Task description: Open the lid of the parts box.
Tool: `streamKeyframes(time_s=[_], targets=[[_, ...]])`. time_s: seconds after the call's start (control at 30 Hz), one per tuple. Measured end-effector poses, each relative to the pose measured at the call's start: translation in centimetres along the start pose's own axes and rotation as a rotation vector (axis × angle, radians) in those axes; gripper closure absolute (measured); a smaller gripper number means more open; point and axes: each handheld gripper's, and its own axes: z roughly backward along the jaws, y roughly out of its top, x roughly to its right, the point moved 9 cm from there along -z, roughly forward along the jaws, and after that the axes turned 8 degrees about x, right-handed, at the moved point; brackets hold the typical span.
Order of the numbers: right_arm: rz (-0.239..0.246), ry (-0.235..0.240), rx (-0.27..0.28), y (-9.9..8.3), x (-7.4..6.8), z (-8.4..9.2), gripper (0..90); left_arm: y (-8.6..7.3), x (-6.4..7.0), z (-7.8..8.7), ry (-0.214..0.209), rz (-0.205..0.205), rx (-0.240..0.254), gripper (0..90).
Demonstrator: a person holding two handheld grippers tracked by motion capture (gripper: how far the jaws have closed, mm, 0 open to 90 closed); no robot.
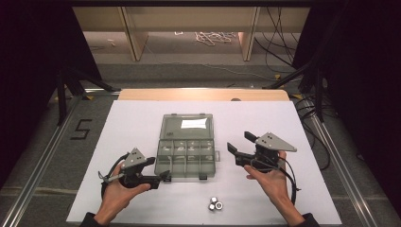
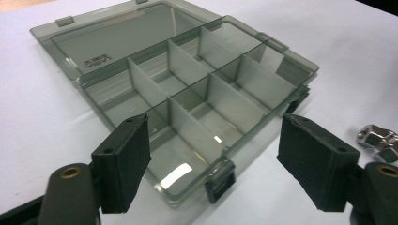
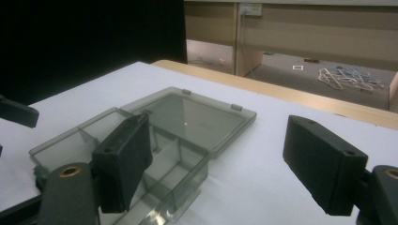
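A smoke-grey clear compartment box (image 1: 187,160) lies on the white table sheet (image 1: 132,123), its lid (image 1: 186,126) folded back flat behind it. Its compartments (image 2: 187,108) look empty. My left gripper (image 1: 158,169) is at the box's front left corner, open, with nothing between its jaws; in the left gripper view (image 2: 216,131) the box's front edge and latch (image 2: 219,180) lie just ahead. My right gripper (image 1: 239,142) is to the right of the box, open and empty, apart from it. In the right gripper view (image 3: 220,126) the box (image 3: 159,159) and lid (image 3: 197,115) lie ahead on the left.
Three small silver nuts (image 1: 215,204) (image 2: 378,140) lie together on the sheet near the front edge, right of the left hand. The wooden table edge (image 1: 203,94) runs behind the sheet. Cables and tripod legs (image 1: 71,85) stand beyond on the floor.
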Motion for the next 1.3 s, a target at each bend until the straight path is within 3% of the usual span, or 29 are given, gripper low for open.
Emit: streamKeyframes(time_s=[0.23,0.33,0.37,0.4,0.5,0.67,0.9,1.03,1.07,1.2,1.23,1.3], targets=[[-0.014,0.021,-0.015,-1.1,-0.6,1.9,20.6,-0.1,1.2,0.1,-0.025,-0.011,-0.001,23.7],[0.002,0.037,-0.004,-1.3,-0.8,2.5,17.5,-0.1,1.7,0.0,-0.045,-0.005,0.011,23.2],[0.025,0.033,0.015,-1.2,-0.7,2.6,16.5,0.0,1.8,0.1,-0.047,-0.019,0.006,23.1],[0.025,0.042,0.038,-1.2,-0.8,2.6,16.6,0.0,1.9,0.0,-0.047,-0.009,0.016,23.1],[0.028,0.047,0.026,-1.5,-0.9,3.2,16.3,0.1,2.3,0.1,-0.057,-0.023,0.013,22.8],[0.026,0.047,0.063,-1.3,-0.9,3.9,16.5,0.3,2.9,0.1,-0.072,-0.028,0.023,22.4],[0.050,0.038,0.039,-2.0,-1.1,5.1,16.5,0.4,3.8,-0.3,-0.103,-0.032,0.031,22.2],[0.045,0.059,0.015,-2.6,-1.6,5.6,16.6,0.3,4.1,-0.3,-0.108,-0.035,0.026,22.2],[0.043,0.068,0.015,-2.7,-1.8,5.7,16.6,0.2,4.0,-0.3,-0.114,-0.064,0.021,22.2],[0.047,0.099,-0.001,-2.9,-2.9,6.2,16.6,0.2,4.1,-0.2,-0.111,-0.062,0.016,22.2],[0.050,0.099,-0.007,-2.9,-3.0,6.3,16.6,0.1,4.2,-0.2,-0.104,-0.042,0.014,22.2],[0.042,0.112,-0.006,-3.0,-3.4,6.5,16.6,0.1,4.2,-0.2,-0.114,-0.066,0.013,22.2]])
